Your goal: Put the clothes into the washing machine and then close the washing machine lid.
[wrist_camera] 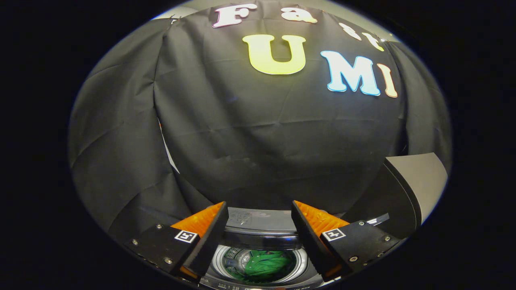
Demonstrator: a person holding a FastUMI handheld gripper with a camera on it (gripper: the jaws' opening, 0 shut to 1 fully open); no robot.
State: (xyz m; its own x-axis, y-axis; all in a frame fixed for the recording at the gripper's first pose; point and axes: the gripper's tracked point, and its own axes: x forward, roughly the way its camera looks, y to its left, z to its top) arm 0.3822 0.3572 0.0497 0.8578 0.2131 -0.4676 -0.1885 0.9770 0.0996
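The washing machine (pixel 262 225) stands against the black cloth wall (pixel 262 141) and carries everything here. Its round drum (pixel 242 257) is open at the top, and a green garment (pixel 268 266) lies crumpled at the bottom of it, resting on the perforated metal. The lid (pixel 407 189) is raised and leans back at one side of the opening. The gripper (pixel 258 213) hangs above the drum with its fingers spread apart, and the garment shows between them, untouched.
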